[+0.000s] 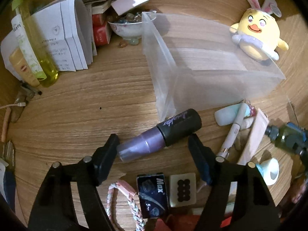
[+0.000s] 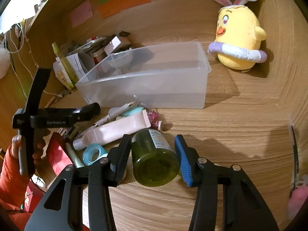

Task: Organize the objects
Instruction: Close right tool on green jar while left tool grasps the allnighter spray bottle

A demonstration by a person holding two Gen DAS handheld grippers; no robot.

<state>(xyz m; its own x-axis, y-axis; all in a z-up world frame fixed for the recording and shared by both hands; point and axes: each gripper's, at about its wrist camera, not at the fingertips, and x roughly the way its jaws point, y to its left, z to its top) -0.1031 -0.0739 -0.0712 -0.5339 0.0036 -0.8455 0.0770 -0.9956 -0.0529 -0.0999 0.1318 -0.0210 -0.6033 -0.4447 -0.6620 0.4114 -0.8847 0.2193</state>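
A purple bottle with a black cap [image 1: 159, 134] lies slantwise on the wooden desk. My left gripper [image 1: 154, 136] straddles it, one pad against its base and the other against its cap. A green jar [image 2: 154, 157] with a white label lies on its side. My right gripper [image 2: 152, 137] is shut on it, black pad on one flank and blue pad on the other. The jar [image 1: 279, 134] also shows at the right edge of the left wrist view. Behind both stands an empty clear plastic bin [image 2: 142, 75], its rim [image 1: 159, 44] just beyond the purple bottle.
A pink tube [image 2: 115, 129], white pen [image 2: 115, 113] and blue tape roll [image 2: 92, 154] lie beside the jar. A battery pack [image 1: 152, 194] and braided bracelet [image 1: 125, 198] sit near me. A yellow plush chick [image 2: 238, 44] stands at the back right, and papers [image 1: 63, 38] and a bowl of stones [image 1: 125, 27] at the back left.
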